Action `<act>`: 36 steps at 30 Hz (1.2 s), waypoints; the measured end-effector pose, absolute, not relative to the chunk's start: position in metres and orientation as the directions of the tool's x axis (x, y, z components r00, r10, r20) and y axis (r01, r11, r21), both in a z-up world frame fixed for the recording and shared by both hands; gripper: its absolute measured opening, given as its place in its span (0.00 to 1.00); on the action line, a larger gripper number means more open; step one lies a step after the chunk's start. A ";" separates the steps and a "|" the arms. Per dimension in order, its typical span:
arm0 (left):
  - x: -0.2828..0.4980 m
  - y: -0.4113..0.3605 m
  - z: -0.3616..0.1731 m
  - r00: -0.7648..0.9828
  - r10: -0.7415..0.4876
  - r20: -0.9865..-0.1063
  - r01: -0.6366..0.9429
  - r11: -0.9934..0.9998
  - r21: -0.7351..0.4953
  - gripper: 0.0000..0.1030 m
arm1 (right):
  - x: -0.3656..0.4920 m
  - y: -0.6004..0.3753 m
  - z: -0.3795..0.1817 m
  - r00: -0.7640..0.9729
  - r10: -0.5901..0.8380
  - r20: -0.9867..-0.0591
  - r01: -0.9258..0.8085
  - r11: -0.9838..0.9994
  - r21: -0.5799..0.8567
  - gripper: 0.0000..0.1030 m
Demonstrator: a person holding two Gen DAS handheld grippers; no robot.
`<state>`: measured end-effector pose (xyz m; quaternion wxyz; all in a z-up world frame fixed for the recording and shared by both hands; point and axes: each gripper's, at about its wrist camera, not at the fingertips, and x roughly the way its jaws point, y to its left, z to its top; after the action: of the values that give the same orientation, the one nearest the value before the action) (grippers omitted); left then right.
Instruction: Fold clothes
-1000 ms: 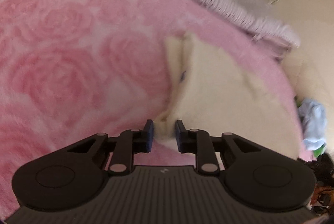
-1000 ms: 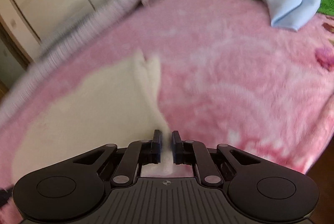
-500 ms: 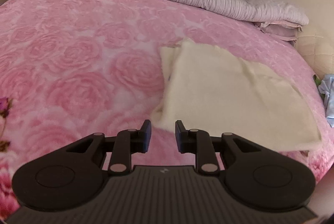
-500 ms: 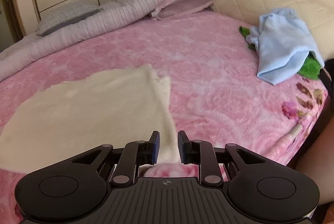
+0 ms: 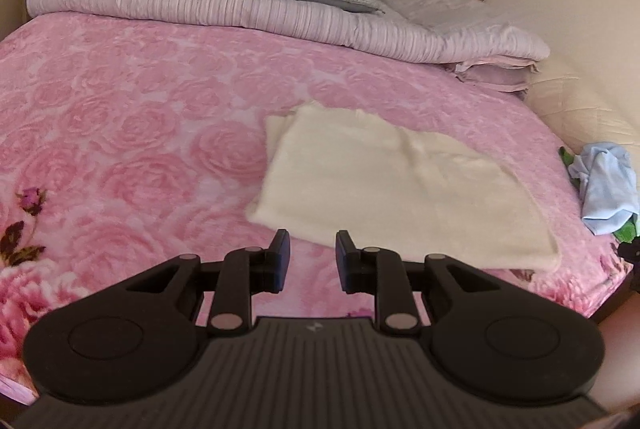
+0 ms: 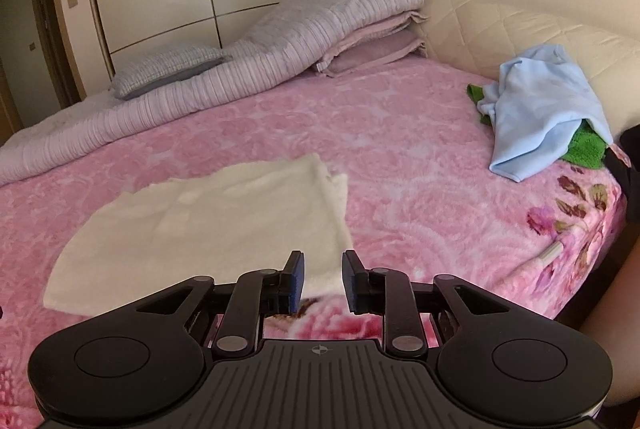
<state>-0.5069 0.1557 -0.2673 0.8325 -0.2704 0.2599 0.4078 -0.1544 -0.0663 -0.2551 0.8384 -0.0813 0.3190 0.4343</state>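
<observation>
1. Left wrist view, nearest first: the left tool hangs above the pink rose blanket, jaws parted by a modest gap with nothing between them. Its pads touch no cloth; the near edge of the cream garment lies just beyond the tips.
2. Right wrist view: the right tool is likewise spread a little and empty, its jaws having just been opening, with the cream garment's near corner lying free below and past the tips.
3. The cream garment rests folded flat on the blanket, roughly mid-bed, a lower layer peeking out along its far edge.
4. Farther off, a light blue cloth is heaped over something green near the headboard side, unfolded.
5. Risk, as I judge it: the layers are not squarely stacked, so a further fold would likely come out skewed. The fluffy fabric could also snag on a pad during a low pass, dragging the fold open.
</observation>
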 end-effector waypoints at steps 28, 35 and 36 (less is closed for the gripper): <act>-0.438 0.271 -0.358 0.523 0.464 -0.715 -0.799 0.558 -0.222 0.18 | -0.073 0.011 -0.374 0.311 0.698 -0.645 -0.698 0.629 0.344 0.26; -0.505 0.249 -0.357 0.617 0.411 -0.671 -0.786 0.346 -0.512 0.40 | -0.072 -0.036 -0.367 0.168 0.778 -0.606 -0.499 0.597 0.628 0.62; -0.514 0.248 -0.361 0.624 0.408 -0.666 -0.781 0.291 -0.553 0.41 | -0.072 -0.042 -0.370 0.150 0.786 -0.600 -0.464 0.592 0.659 0.62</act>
<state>-0.5141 0.2475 -0.3614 0.7771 -0.4563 0.2039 0.3825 -0.0723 -0.0423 -0.3697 0.7409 0.1616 0.4971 0.4217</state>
